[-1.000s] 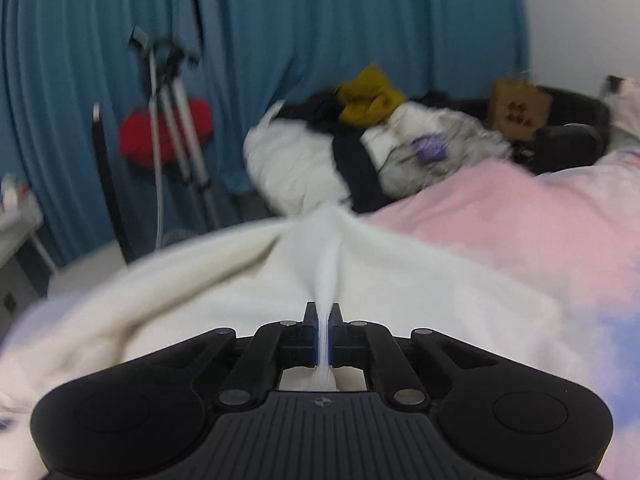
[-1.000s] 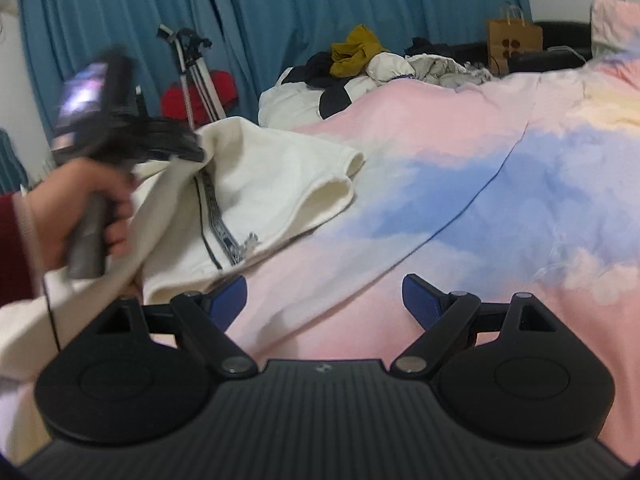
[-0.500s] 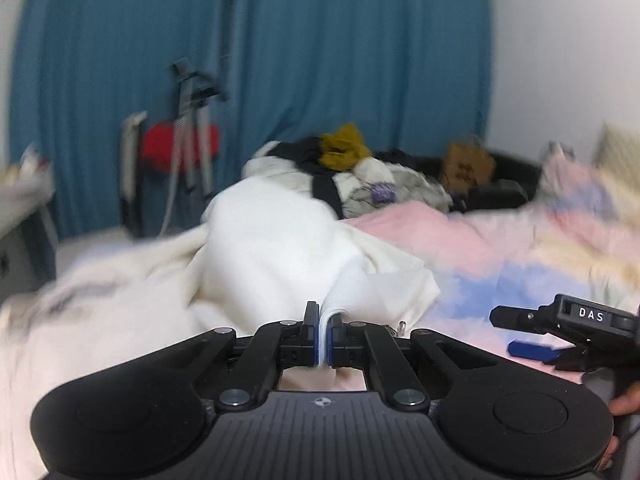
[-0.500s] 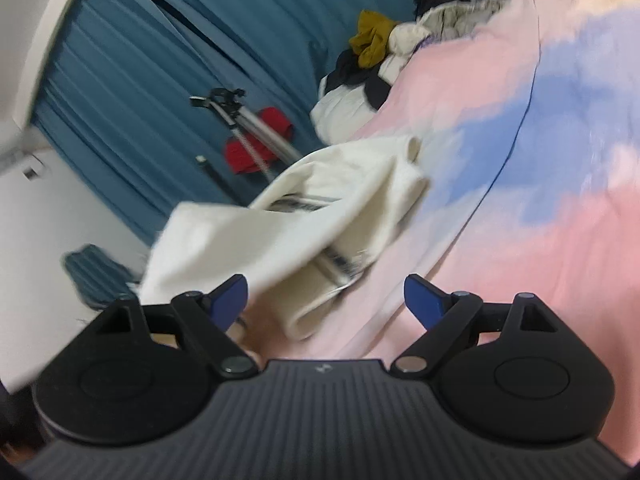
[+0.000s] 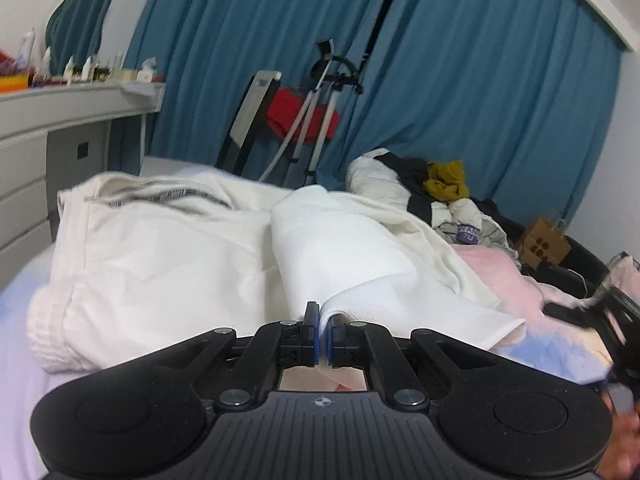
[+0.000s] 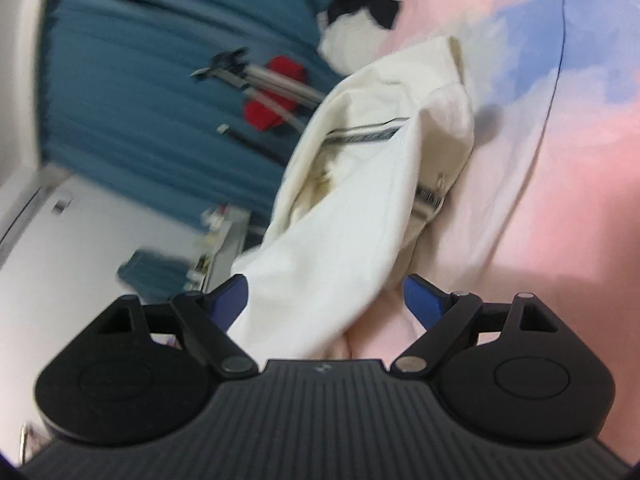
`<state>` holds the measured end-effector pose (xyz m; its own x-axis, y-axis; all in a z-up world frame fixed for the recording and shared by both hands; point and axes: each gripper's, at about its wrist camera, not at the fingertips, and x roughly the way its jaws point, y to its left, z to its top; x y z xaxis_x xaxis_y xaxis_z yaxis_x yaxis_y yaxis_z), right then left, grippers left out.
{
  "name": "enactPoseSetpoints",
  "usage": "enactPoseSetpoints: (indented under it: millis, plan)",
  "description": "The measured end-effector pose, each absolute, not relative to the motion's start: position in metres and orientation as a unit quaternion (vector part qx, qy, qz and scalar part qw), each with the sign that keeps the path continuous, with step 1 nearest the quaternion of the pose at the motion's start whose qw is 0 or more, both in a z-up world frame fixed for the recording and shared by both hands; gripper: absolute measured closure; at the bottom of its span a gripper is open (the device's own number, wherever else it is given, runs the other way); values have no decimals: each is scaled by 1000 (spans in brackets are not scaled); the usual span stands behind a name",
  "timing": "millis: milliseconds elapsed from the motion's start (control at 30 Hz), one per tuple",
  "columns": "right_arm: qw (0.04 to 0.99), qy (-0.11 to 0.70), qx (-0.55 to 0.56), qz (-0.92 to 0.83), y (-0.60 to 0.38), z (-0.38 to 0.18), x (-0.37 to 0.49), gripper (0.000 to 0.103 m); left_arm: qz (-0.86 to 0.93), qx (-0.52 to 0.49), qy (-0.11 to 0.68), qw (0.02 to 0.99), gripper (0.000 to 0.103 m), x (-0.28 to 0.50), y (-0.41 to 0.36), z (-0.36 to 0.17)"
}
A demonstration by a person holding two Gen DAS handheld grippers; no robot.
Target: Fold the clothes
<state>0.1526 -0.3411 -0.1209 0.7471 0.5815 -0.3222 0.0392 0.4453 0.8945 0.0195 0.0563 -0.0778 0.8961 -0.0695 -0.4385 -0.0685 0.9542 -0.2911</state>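
Note:
A cream-white zip jacket [image 5: 168, 256] with a grey printed tape along its zipper lies bunched on the bed. My left gripper [image 5: 323, 332] is shut on a white fold of the jacket, which stretches away from the jaws. In the right wrist view the same jacket [image 6: 360, 216] hangs and drapes toward the camera, and part of it lies between the spread blue-tipped fingers [image 6: 424, 300]. My right gripper [image 6: 326, 300] is open around that cloth without pinching it. The right gripper shows blurred at the right edge of the left wrist view [image 5: 612, 320].
The bed has a pink and blue sheet [image 6: 560, 128]. A pile of other clothes [image 5: 432, 188] lies at its far side by the blue curtain [image 5: 460, 80]. A tripod with a red item [image 5: 316, 112] and a grey desk [image 5: 60, 120] stand at the left. A brown paper bag [image 5: 544, 240] sits at the far right.
My left gripper has swung left with the jacket fold still held. My right gripper has tilted and moved up to the jacket, so the cloth now lies between its open fingers.

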Motion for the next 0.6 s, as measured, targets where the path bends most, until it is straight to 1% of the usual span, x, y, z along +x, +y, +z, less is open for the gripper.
enactPoseSetpoints:
  millis: [67,100,133,167,200,233,267,300,333,400,500,600]
  plan:
    - [797,314,496,141,-334,-125,180,20,-5,-160,231,960,99,18,58,-86]
    - [804,317,488,120,-331,-127,193,26,-5,-165,230,959,99,21,61,-89]
    - [811,321,480,96,-329,-130,206,36,-6,-171,224,959,99,21,64,-92]
    - [816,326,473,70,-327,-133,222,39,-12,-182,224,958,99,23,67,-96]
    - [822,326,464,51,-325,-135,233,44,-19,-192,223,956,99,25,70,-100]
    - [831,325,450,29,-325,-136,245,60,-25,-203,221,954,99,26,72,-104]
    - [840,324,434,6,-325,-137,256,70,-31,-211,220,952,99,27,74,-106]
    - [845,325,426,-14,-327,-136,264,83,-38,-218,219,950,99,29,76,-109]
    - [849,325,417,-34,-328,-136,271,91,-44,-221,218,950,99,31,77,-111]
    - [855,317,407,-52,-334,-127,281,96,-63,-229,215,947,99,35,78,-114]
    - [892,283,351,-31,-335,-89,289,97,-119,-237,214,940,99,41,71,-116]
    - [931,187,314,13,-343,-29,277,97,-184,-251,219,925,99,48,56,-118]
